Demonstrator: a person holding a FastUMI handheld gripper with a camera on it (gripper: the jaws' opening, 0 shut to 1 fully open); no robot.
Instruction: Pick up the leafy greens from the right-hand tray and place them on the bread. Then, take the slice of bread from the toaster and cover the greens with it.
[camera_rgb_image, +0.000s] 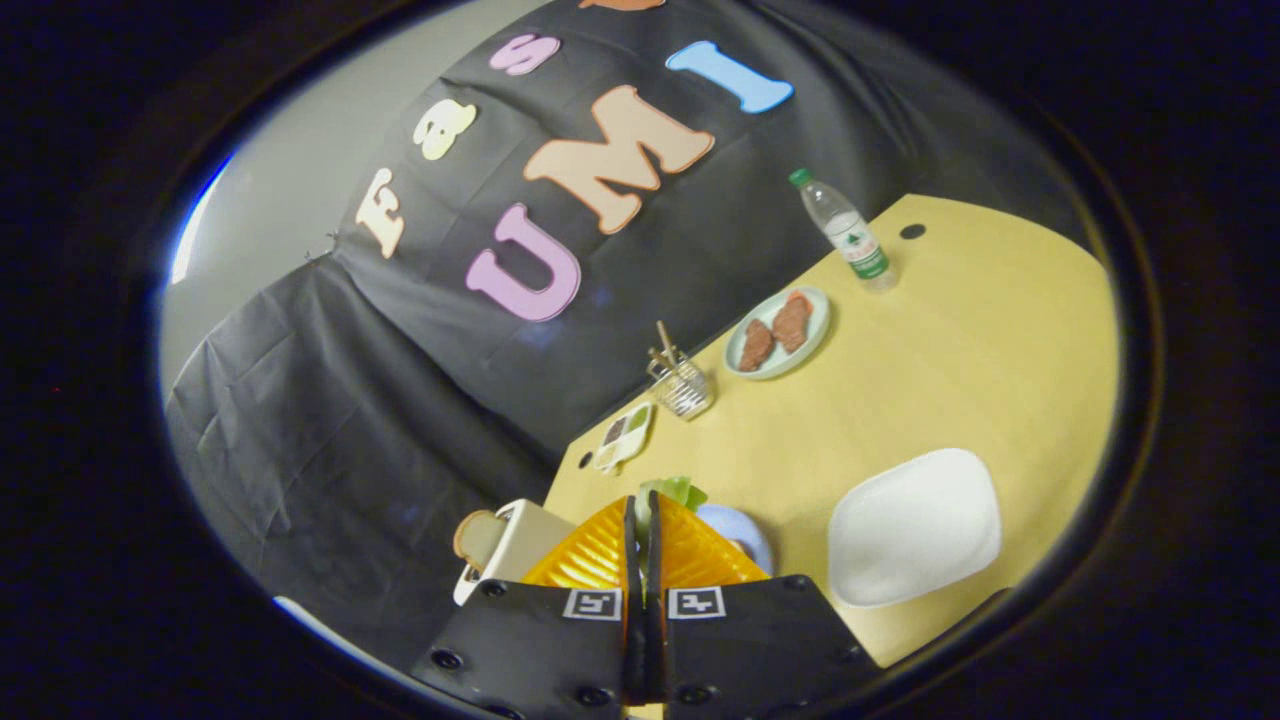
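Note:
My gripper (642, 502) is shut, its orange fingers (590, 550) pressed together on the leafy greens (677, 491), whose green edge sticks out past the tips. Just under and beyond the right finger lies a pale blue plate (748, 538); the fingers hide what is on it. Left of the fingers stands the white toaster (518, 545) with a slice of bread (477, 535) poking out of its slot. To the right, a white tray (915, 525) rests on the yellow table (960, 370) with nothing on it.
Further along the table stand a small divided dish (624, 437), a wire basket with sticks (681, 386), a green plate with two brown meat pieces (778, 332) and a water bottle (846, 232). The black booth cloth hangs behind the table's far edge.

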